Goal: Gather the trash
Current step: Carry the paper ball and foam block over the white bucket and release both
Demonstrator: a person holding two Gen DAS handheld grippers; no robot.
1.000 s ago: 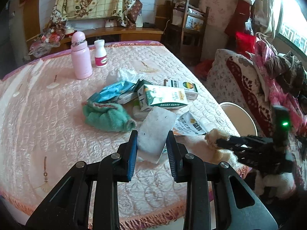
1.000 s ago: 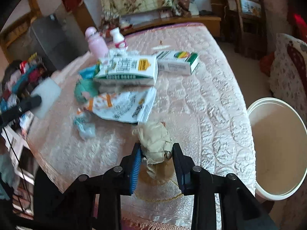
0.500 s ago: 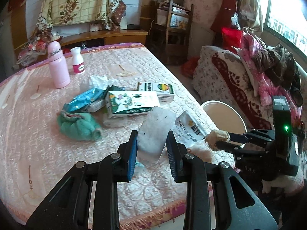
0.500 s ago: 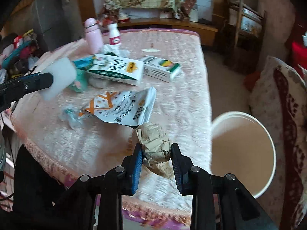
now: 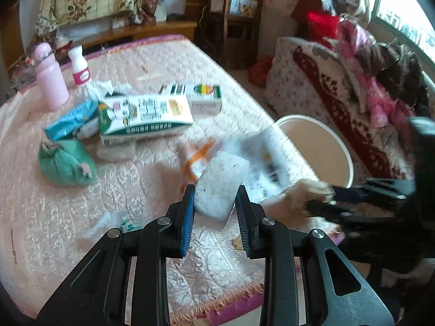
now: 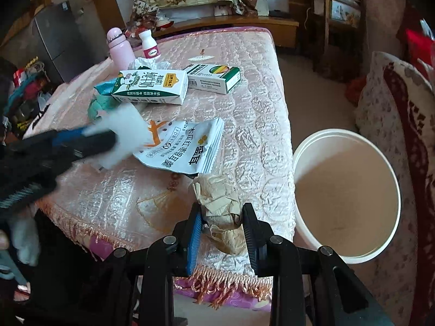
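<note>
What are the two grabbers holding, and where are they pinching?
The left gripper pinches a white pad at its lower end. The right gripper squeezes a crumpled brown paper wad around its middle.

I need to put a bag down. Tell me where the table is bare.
Bare cloth lies along the table edge nearest the bucket, right of the snack bag, and behind the small box. It is crowded around the milk carton.

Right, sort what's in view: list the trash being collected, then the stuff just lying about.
Job:
- white pad in left hand-held gripper
- crumpled brown paper in right hand-held gripper
- snack packet
- milk carton
- white bucket

Lying about:
- pink flask
- small white bottle
- green cloth
</note>
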